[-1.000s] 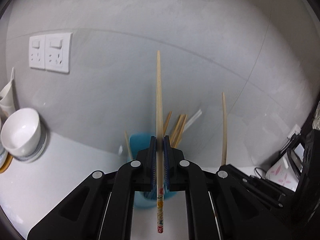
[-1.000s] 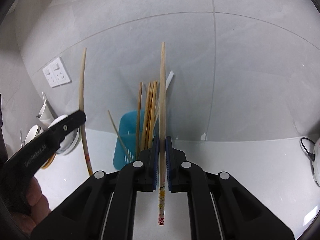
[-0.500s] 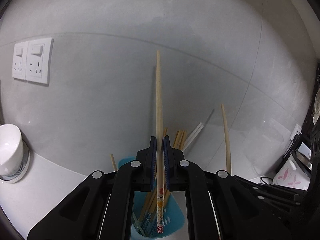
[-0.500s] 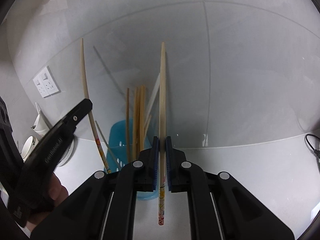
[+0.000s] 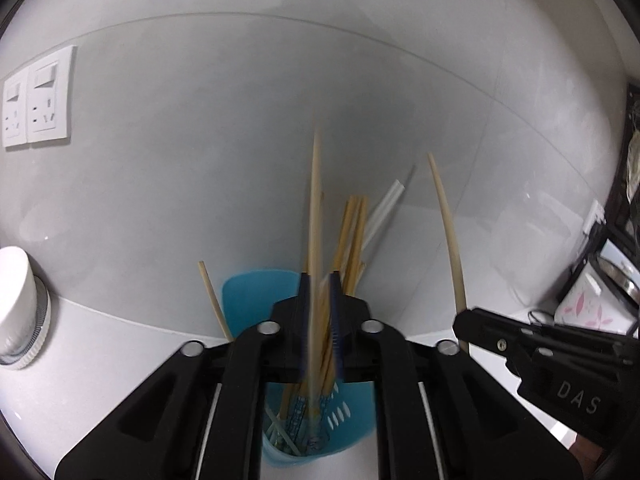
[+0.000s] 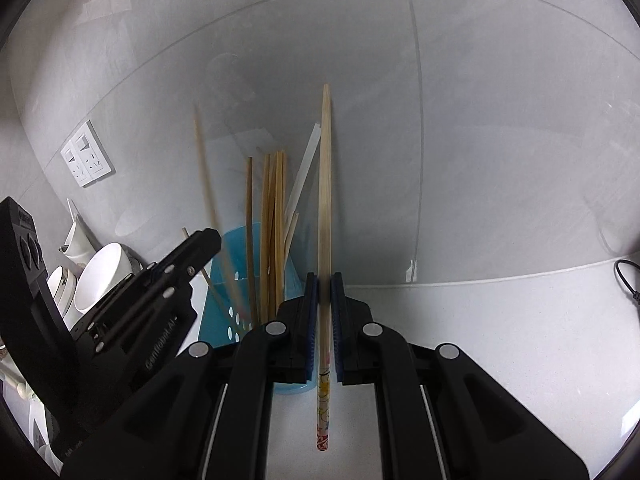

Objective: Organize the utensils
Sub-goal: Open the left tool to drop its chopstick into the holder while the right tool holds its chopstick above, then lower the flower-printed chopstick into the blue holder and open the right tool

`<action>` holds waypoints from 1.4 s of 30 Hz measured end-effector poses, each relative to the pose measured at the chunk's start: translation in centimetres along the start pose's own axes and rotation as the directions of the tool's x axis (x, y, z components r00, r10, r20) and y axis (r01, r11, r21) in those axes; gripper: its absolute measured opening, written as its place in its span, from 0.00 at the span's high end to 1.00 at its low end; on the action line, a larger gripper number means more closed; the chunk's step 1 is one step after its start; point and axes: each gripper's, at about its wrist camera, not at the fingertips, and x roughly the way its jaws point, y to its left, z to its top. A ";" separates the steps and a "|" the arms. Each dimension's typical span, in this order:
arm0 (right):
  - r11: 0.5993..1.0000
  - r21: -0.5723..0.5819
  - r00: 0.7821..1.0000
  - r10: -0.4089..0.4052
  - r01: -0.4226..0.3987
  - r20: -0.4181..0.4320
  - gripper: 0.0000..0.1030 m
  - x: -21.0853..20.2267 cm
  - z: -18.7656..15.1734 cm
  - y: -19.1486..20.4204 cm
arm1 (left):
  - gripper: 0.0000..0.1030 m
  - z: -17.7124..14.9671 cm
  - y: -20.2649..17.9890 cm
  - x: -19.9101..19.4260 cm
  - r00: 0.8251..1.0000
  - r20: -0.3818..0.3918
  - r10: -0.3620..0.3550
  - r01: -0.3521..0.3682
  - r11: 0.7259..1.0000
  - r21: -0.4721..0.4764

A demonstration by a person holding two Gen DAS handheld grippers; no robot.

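Left gripper (image 5: 320, 312) opening – its blurred chopstick (image 5: 316, 216) dropping into the blue holder (image 5: 248, 296); right gripper (image 6: 325, 312) pinches another chopstick (image 6: 325, 208) – center it over the holder before release.

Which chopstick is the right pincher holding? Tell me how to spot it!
Find the blue holder standing on the white counter against the grey wall. Just right of it, the right gripper is shut on one chopstick, held outside the holder. Unlike the plain sticks bunched inside, its bottom end carries a colourful painted pattern with a red tip.
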 end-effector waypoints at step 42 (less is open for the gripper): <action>0.976 -0.102 0.944 0.211 -0.191 0.252 0.94 1.8 1.3 5.0 | 0.06 -0.5 7.5 -5.4 0.951 -0.190 0.243 -0.261 0.962 -0.078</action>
